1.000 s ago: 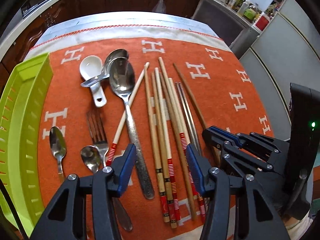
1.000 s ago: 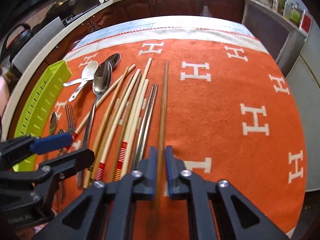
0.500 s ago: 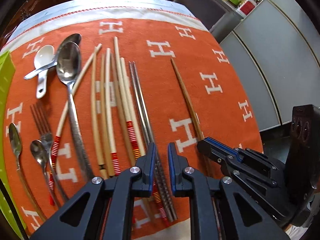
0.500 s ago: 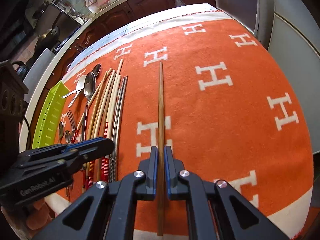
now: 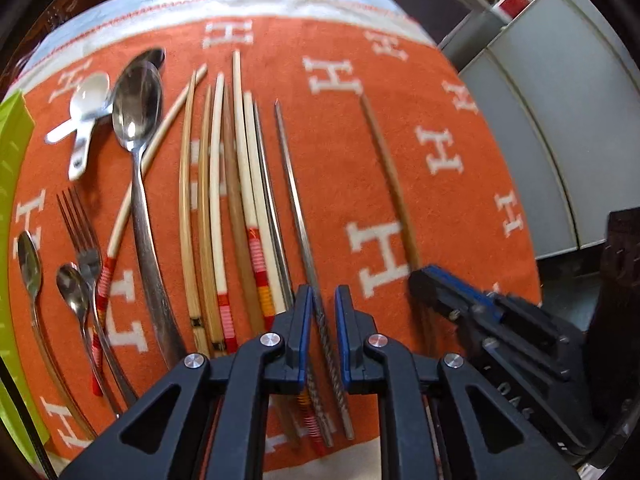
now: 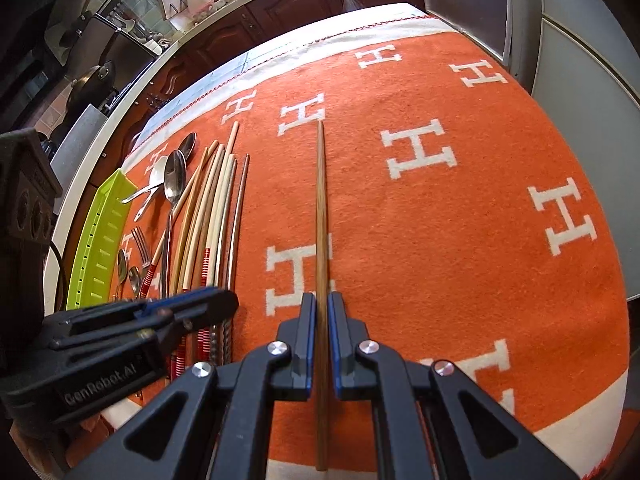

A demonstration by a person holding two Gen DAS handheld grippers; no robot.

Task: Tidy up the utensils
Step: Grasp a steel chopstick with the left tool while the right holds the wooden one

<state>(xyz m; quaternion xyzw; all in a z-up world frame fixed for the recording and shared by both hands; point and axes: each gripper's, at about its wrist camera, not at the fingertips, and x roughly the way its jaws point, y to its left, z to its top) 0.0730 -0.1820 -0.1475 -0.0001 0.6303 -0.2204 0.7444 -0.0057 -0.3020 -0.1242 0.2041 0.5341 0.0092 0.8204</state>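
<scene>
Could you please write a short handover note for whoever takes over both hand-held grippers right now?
Left hand-held gripper: shut on a thin metal chopstick, pulled slightly clear of the pile.
Right hand-held gripper: shut on a dark brown wooden chopstick, alone on the orange H-patterned cloth.
Remaining pale bamboo chopsticks, spoons and steel fork lie unsorted.
Lime-green plastic tray at the cloth's edge: nothing visible inside.
Left: sort everything.

Orange cloth (image 6: 460,240) with white H letters, white edge. Lime green tray (image 6: 102,240). Pale chopsticks (image 5: 216,200) with red, orange stripes. Shiny silver spoons (image 5: 136,108). Brown chopstick (image 6: 321,216).
</scene>
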